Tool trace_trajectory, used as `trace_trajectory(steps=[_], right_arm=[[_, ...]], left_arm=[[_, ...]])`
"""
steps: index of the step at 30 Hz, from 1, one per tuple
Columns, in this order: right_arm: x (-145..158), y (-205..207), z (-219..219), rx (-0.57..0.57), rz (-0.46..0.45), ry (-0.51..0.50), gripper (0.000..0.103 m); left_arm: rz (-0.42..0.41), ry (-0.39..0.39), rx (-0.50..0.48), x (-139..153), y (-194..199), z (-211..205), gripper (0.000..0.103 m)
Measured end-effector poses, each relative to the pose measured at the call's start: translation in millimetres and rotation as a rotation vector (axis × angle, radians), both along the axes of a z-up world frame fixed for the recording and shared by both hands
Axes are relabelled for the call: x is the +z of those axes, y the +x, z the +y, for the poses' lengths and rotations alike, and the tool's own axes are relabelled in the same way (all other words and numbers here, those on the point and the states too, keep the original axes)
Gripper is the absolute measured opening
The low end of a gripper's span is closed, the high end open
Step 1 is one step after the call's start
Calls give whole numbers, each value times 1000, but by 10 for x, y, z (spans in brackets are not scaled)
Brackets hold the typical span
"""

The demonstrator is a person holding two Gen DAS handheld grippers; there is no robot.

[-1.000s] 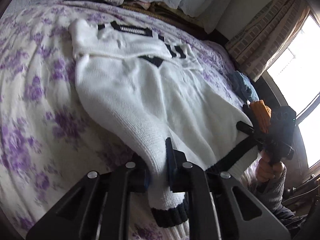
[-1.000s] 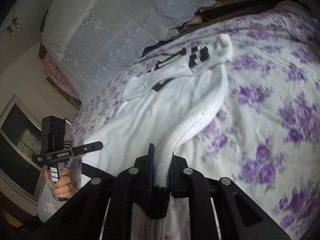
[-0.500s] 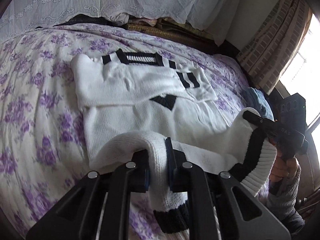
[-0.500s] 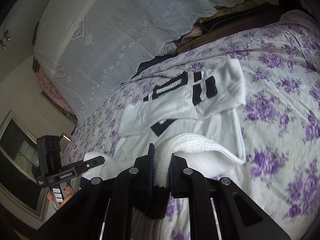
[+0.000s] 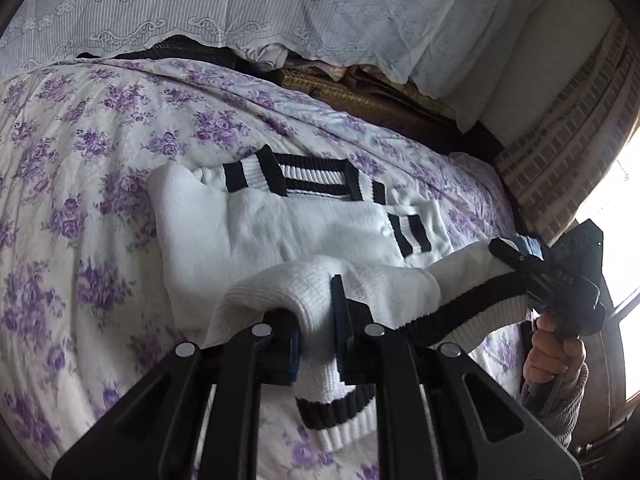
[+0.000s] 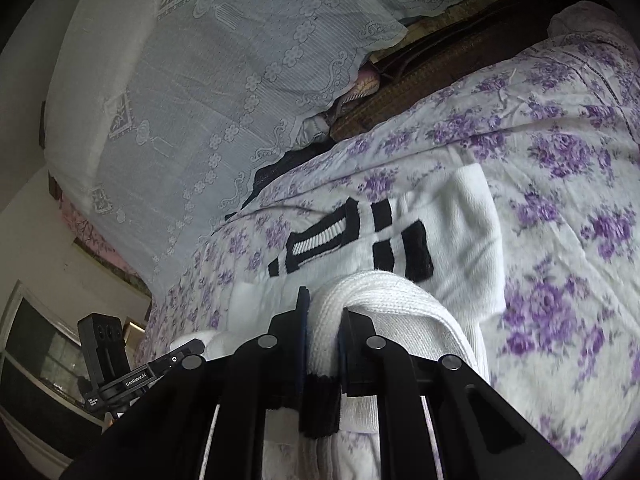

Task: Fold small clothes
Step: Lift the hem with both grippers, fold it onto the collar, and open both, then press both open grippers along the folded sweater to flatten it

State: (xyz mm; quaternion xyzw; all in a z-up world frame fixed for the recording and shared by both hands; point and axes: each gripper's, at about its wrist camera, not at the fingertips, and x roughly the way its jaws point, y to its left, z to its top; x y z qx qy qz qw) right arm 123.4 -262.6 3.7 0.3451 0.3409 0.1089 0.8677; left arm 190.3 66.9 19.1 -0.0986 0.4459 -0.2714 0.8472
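A: On the left, what is the left tool (image 5: 320, 312) doing?

B: It is clenched on the hem corner of the white sweater (image 5: 256, 232), with knit bunched between its pads and the black-banded edge hanging below.

A: And where does the sweater lie?

B: On the bed (image 5: 80, 160), on the purple-flowered cover. The collar end, with its black stripes, rests flat at the far side, towards the lace-covered pillows (image 5: 320, 12). The hem end is lifted off the cover.

A: Further right?

B: The right tool (image 6: 324, 320) is clamped on the other hem corner, so the hem spans between the two.

A: Which step is that?

B: I judge it the bottom-to-top fold. The long axis runs from the tools away to the collar. Next, both corners need carrying evenly over the chest and setting down square with the shoulders before either grip opens.
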Motion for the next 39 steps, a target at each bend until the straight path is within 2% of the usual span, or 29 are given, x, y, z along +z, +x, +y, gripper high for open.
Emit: trace_trajectory(steps=[9, 13, 15, 17, 18, 19, 20, 21, 22, 23, 25, 26, 28, 30, 31, 33, 35, 37, 39], right_arm=[[-206, 530, -61, -9, 44, 10, 13], [-457, 701, -129, -23, 86, 18, 15], [-639, 740, -194, -21, 112, 47, 17], [-707, 718, -238, -6, 127, 77, 17], [-668, 671, -256, 4, 110, 85, 19], [-608, 626, -258, 14, 92, 82, 22], [-511, 566, -251, 28, 72, 70, 33], [-424, 521, -229, 42, 57, 53, 46], [-355, 477, -209, 51, 51, 35, 51], [-272, 432, -180, 53, 46, 1, 54], [-73, 314, -73, 67, 41, -133, 54], [-27, 271, -41, 78, 32, -160, 54], [54, 107, 40, 122, -1, -192, 52], [57, -17, 148, 172, -11, -240, 42], [33, -84, 221, 195, -6, -274, 40], [-43, -211, 333, 235, 10, -322, 35], [-151, -347, 418, 265, 23, -356, 35], [-238, -380, 484, 276, 46, -393, 35], [-304, -289, 558, 287, 70, -443, 35]], left_arm=[[74, -25, 32, -252, 535, -5, 12], [139, -3, 60, -537, 762, -37, 15], [166, -17, 67, -656, 788, -18, 16], [134, -29, 66, -611, 683, 24, 21], [104, -23, 56, -521, 607, 39, 31], [67, -19, 48, -427, 529, 57, 49], [19, -12, 51, -318, 432, 83, 61], [-53, 11, 71, -179, 281, 128, 83], [-92, 29, 81, -103, 185, 155, 90], [-126, 47, 69, -34, 66, 171, 90], [-132, 41, 2, 13, -103, 155, 90], [-123, 44, -35, -7, -173, 116, 90], [-112, 117, -99, -118, -327, -38, 90], [-131, 216, -126, -252, -445, -186, 90], [-142, 284, -140, -348, -490, -288, 90], [-144, 363, -164, -495, -531, -425, 90], [-163, 407, -167, -553, -567, -472, 90], [-195, 461, -124, -567, -529, -492, 90], [-159, 462, -81, -583, -380, -465, 90]])
